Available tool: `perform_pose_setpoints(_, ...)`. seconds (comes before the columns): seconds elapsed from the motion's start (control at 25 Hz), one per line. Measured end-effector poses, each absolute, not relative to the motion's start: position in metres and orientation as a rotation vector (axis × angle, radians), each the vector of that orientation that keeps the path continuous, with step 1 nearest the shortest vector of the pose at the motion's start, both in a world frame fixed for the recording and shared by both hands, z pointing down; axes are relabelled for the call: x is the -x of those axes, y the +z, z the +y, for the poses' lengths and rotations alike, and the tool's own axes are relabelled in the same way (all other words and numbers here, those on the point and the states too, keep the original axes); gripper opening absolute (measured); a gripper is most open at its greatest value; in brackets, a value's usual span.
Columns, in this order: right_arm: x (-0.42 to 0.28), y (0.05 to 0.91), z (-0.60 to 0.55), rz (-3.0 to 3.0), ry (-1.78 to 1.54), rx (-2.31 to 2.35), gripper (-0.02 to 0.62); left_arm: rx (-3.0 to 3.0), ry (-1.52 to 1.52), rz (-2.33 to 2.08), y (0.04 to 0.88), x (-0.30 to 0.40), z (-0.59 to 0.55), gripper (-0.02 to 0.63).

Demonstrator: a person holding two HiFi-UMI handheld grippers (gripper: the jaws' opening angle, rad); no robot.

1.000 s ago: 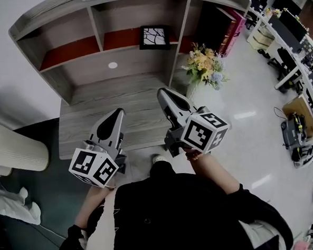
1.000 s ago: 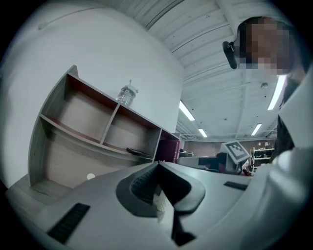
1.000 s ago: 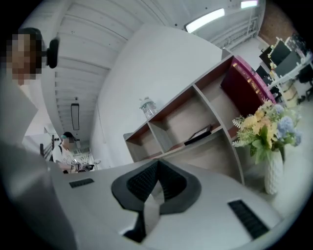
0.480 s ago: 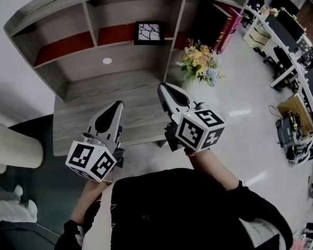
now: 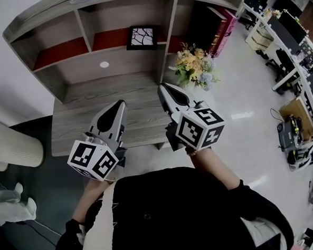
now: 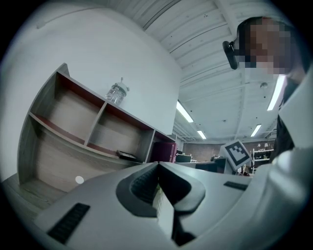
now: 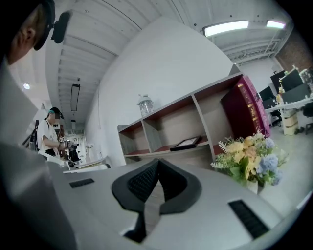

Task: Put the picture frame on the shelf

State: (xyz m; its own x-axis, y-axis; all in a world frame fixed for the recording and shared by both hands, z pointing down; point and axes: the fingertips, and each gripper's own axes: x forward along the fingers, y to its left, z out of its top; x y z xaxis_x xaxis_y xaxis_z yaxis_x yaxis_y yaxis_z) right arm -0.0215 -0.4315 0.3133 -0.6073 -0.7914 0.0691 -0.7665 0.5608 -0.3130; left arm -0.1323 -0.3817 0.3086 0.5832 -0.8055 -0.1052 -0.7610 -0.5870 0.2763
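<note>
On shelf, picture frame well beyond left claw, right claw

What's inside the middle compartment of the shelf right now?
Only the picture frame shows in the shelf's middle compartment. It lies flat on the red board, toward the right side. The patch of board beneath the frame is covered, so anything under it cannot be seen.

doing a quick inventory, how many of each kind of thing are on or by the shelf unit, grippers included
picture frame: 1
glass jar: 1
bunch of flowers: 1
dark red box: 1
hand-held gripper: 2 (left hand-held gripper, right hand-held gripper)
total: 6
</note>
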Motion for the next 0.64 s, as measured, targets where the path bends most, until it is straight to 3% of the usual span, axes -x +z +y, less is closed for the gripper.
perform_pose_setpoints(0.64, -0.001, 0.316, -0.421, 2.736, -0.482, 1.310, 0.002, -2.601, -0.322, -1.346, 0.307, 0.106, -0.371, 0.012)
